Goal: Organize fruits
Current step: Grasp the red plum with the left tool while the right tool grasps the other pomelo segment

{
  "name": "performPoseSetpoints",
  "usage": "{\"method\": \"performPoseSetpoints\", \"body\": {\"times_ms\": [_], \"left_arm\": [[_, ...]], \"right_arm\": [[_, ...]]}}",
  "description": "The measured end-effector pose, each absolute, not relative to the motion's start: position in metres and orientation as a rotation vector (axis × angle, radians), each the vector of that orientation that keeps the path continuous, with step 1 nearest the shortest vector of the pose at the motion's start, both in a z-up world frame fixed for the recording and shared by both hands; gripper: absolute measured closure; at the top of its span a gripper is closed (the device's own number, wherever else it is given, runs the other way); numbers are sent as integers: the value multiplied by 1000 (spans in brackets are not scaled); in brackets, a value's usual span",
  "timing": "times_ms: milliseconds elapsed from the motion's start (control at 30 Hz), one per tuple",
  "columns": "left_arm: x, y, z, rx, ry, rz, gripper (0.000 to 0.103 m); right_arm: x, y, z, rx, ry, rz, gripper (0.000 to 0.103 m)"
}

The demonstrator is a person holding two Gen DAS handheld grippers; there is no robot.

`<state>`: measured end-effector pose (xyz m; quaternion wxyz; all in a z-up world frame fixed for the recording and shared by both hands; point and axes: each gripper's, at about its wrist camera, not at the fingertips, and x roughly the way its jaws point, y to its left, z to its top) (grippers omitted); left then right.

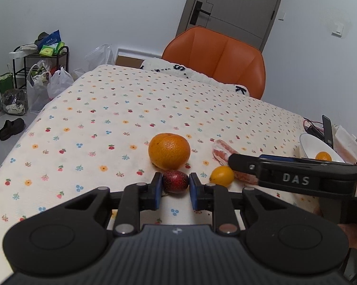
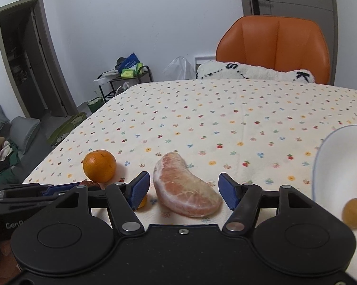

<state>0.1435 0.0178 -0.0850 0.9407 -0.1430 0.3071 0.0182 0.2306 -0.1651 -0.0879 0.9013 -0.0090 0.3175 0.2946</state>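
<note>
Between our left gripper [image 1: 175,185] pads sits a dark red fruit [image 1: 175,181], resting on the flowered table [image 1: 107,118]; pads sit right at its sides, but we can't tell if they press it or just bracket it. Just ahead of that gripper is the big orange [image 1: 169,150], touching or nearly touching the red fruit. To its right, a small yellow citrus [image 1: 222,175], w/ the peeled pomelo segment [image 1: 223,150] just beyond. Our right gripper [image 2: 184,187] is spread wide around the pomelo segment, fingers clear of it on both sides. Further right of it, a white bowl [image 2: 332,161] w/ an orange fruit [image 1: 323,156] inside. Small amber ball [image 2: 355,212] at the bowl's near rim is blurred. Orange chair [image 2: 273,47] stands behind the table.
</note>
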Motion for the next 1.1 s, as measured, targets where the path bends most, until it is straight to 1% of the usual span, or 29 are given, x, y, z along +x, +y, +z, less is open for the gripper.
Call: {"method": "performPoseSetpoints", "body": {"times_ms": [167, 200, 233, 267, 567, 667, 1100], "left_arm": [[142, 20, -84, -293, 629, 50, 81], [142, 20, -84, -293, 629, 52, 81], [141, 20, -84, -293, 628, 53, 81], [140, 20, -83, -292, 626, 54, 81], [130, 17, -75, -283, 609, 55, 81], [126, 14, -71, -278, 601, 46, 81], [108, 3, -55, -254, 564, 23, 81]], "right_arm": [[232, -158, -90, -64, 660, 609, 39], [232, -157, -89, -74, 662, 606, 40], [231, -157, -89, -85, 662, 598, 45], [231, -158, -88, -91, 665, 597, 48], [221, -172, -83, -70, 681, 592, 55], [213, -177, -80, -61, 669, 593, 62], [184, -195, -63, -19, 605, 601, 63]]}}
